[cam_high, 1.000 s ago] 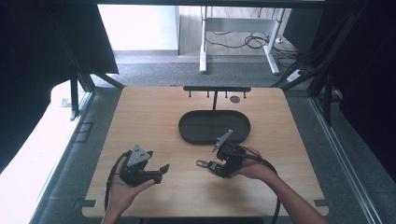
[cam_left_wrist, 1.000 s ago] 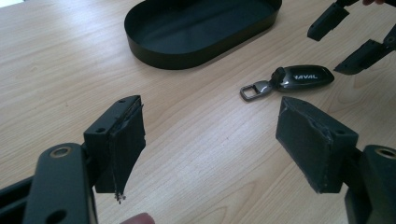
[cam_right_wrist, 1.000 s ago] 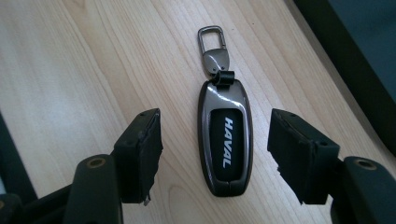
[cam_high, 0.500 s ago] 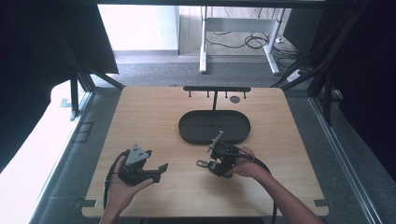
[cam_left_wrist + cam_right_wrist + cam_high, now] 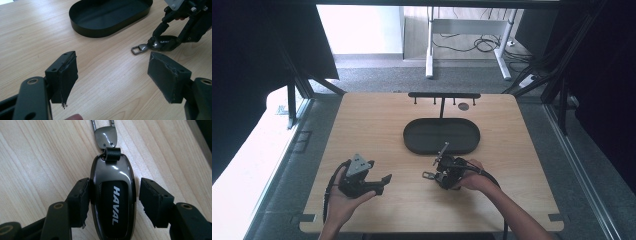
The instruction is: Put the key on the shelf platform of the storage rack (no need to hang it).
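A dark glossy car key fob (image 5: 112, 202) marked HAVAL, with a metal ring at its end, lies flat on the wooden table (image 5: 377, 120). My right gripper (image 5: 114, 187) straddles the key fob (image 5: 430, 175) from above and its jaws have just been closing. The left pad touches the fob's side and a gap remains at the right pad. In the high view the right gripper (image 5: 443, 176) is near the table's front middle. My left gripper (image 5: 382, 182) rests at the front left, jaws wide open around nothing. From the left gripper (image 5: 112, 62) view, the fob (image 5: 162, 42) lies ahead to the right.
A black oval tray (image 5: 412, 145) sits beyond the fob at the table's middle, its wall (image 5: 100, 27) seen in the left gripper view. A black hook rack (image 5: 443, 95) and a small round disc (image 5: 463, 106) stand at the far edge.
My right gripper has sunk toward the table over the fob, and its jaws have narrowed. The left gripper has stayed where it was.
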The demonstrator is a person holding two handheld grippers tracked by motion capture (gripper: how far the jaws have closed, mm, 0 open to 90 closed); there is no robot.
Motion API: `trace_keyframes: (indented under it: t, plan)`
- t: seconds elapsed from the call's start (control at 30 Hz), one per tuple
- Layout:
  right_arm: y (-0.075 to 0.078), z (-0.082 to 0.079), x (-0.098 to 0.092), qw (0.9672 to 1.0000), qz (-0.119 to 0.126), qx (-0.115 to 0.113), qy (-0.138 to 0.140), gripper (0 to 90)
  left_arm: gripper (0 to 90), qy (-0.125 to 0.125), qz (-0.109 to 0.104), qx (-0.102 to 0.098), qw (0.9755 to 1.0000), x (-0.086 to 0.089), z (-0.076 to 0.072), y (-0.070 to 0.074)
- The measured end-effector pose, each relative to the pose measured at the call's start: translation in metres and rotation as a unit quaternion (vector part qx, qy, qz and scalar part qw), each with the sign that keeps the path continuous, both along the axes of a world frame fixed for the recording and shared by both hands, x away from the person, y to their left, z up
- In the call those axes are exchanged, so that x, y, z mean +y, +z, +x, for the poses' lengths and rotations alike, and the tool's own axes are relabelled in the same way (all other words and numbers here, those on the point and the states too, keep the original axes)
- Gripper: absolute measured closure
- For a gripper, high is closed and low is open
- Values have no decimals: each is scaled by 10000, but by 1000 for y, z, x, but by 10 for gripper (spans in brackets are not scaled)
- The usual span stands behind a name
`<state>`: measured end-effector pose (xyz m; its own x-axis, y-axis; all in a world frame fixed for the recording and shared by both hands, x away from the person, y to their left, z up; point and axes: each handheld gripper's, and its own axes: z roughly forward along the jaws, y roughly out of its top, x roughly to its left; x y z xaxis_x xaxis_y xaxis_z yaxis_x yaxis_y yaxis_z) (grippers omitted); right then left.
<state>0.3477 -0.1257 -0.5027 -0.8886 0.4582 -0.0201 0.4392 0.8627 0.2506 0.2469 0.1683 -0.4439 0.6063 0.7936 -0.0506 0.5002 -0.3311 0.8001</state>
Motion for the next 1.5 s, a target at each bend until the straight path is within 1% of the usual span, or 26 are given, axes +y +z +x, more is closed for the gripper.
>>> trace_keyframes:
  t: [0.1, 0.33, 0.4, 0.43, 0.47, 0.57, 0.63, 0.67, 0.7, 0.77, 0.8, 0.83, 0.93, 0.97, 1.03, 1.07, 1.17, 1.27, 1.3, 1.33, 1.4, 1.5]
  plan:
    - [-2, 1, 0, 10000, -27, 21, 12, 437, 244, 45, 17, 15, 10000, 1, 1, -2]
    - [-2, 2, 0, 9999, 23, 115, 31, 481, 244, 41, 21, 12, 10000, 1, 2, -2]
    - [-2, 2, 0, 9999, -43, 146, 19, 484, 244, 33, 32, 24, 10000, 0, 2, -3]
    - [-1, 3, 1, 9998, -80, 159, 8, 486, 244, 56, 71, 29, 10000, -1, 3, -4]
    - [-1, 3, 1, 9998, -80, 159, 8, 486, 244, 56, 71, 29, 10000, -1, 3, -4]
    - [-1, 3, 1, 9998, -114, 161, -55, 490, 244, 56, 75, 13, 10000, -1, 2, -4]
    - [-1, 3, 1, 9998, -86, 172, -111, 491, 244, 60, 62, 1, 10000, -1, 2, -3]
    - [-1, 5, 0, 9995, -83, 237, -176, 492, 244, 55, 63, -9, 10000, -1, 2, -3]
    - [-1, 5, 0, 9995, -83, 237, -176, 492, 244, 61, 68, -19, 10000, -1, 2, -3]
    - [-1, 7, -2, 9993, -52, 296, -239, 493, 245, 82, 97, -48, 9999, -1, 2, -3]
    - [0, 9, -4, 9988, 20, 413, -276, 493, 245, 91, 100, -51, 9999, 0, 2, -3]
    - [0, 9, -4, 9988, 20, 413, -276, 493, 245, 103, 103, -57, 9999, 0, 1, -3]
    - [1, 11, -8, 9979, 41, 535, -373, 494, 245, 104, 99, -79, 9999, 0, 1, -2]
    - [1, 12, -10, 9978, 64, 550, -362, 494, 245, 104, 98, -79, 9999, 0, 1, -2]
    - [3, 12, -12, 9971, 116, 619, -428, 494, 246, 104, 81, -85, 9999, -1, 1, -2]
    - [4, 12, -13, 9970, 165, 612, -445, 494, 245, 99, 86, -84, 9999, -1, 1, -2]
    - [9, 13, -15, 9966, 196, 669, -440, 495, 245, 89, 103, -75, 9999, -1, 1, -2]
    - [17, 15, -18, 9963, 330, 687, -409, 495, 246, 85, 100, -87, 9999, -1, 1, -1]
    - [20, 15, -19, 9959, 408, 682, -425, 495, 246, 86, 87, -98, 9999, -1, 1, -1]
    - [20, 15, -19, 9959, 408, 682, -425, 495, 246, 86, 88, -102, 9999, -1, 0, -1]
    - [25, 16, -20, 9955, 520, 675, -421, 495, 246, 94, 95, -97, 9999, -1, 0, -1]
    - [29, 16, -21, 9951, 574, 705, -385, 495, 246, 86, 104, -92, 9999, -2, 1, -1]
